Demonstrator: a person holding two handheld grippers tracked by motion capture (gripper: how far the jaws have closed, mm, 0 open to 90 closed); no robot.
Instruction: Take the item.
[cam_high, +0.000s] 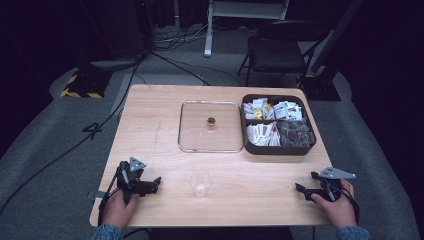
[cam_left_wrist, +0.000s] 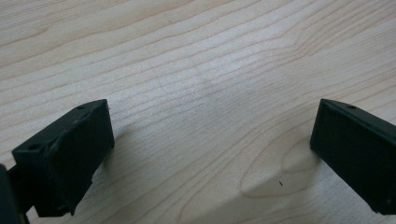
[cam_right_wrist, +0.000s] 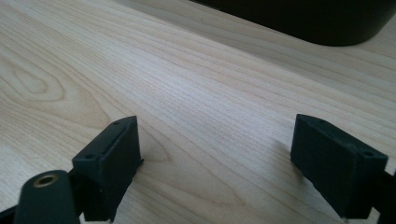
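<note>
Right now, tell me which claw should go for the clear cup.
Left, probably. The left claw rests open on the table close beside the clear cup, with bare wood between. The right claw, also open, sits near the table's far right edge, noticeably farther from the cup.

A person's left hand (cam_high: 119, 206) holds the left gripper (cam_high: 156, 182) low at the near left, jaws spread wide and empty. The right hand (cam_high: 340, 206) holds the right gripper (cam_high: 300, 188) likewise, jaws apart.
</note>
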